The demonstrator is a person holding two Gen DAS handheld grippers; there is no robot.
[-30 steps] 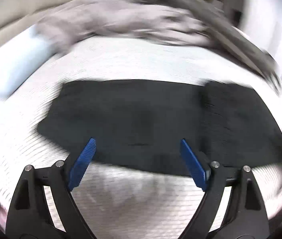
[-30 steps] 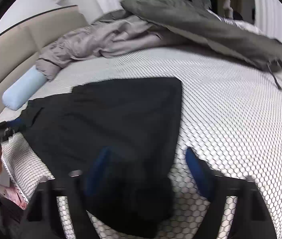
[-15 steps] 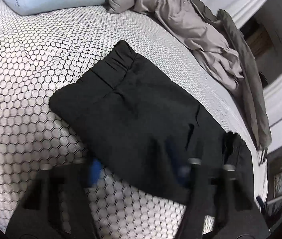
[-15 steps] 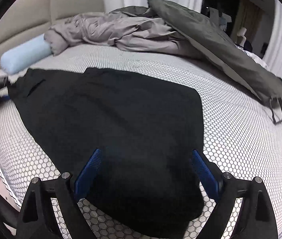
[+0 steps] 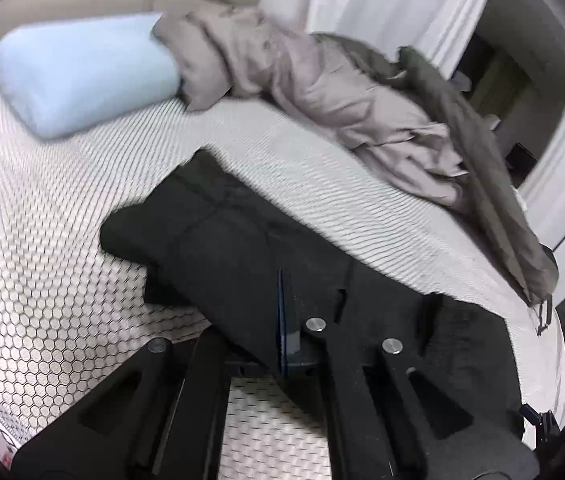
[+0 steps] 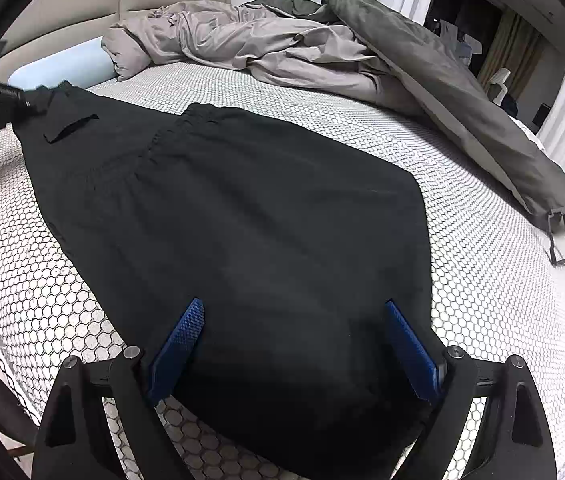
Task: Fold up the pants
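The black pants [image 6: 266, 216] lie folded on the honeycomb-patterned bed [image 6: 494, 280], waistband toward the far left. In the left wrist view my left gripper [image 5: 284, 320] is shut on the near edge of the pants [image 5: 234, 256], lifting the cloth slightly. In the right wrist view the left gripper [image 6: 6, 100] shows at the pants' far left end. My right gripper [image 6: 294, 344] is open, its blue pads [image 6: 180, 344] straddling the near end of the pants, holding nothing.
A crumpled grey duvet [image 6: 266, 44] and a dark olive cover [image 6: 454, 92] lie across the far side of the bed. A light blue bolster pillow [image 5: 82, 72] lies by the beige headboard [image 6: 82, 4]. White curtains [image 5: 382, 4] hang behind.
My left gripper went from open over the pants to shut on their edge. My right gripper moved closer over the pants' near end and stays open.
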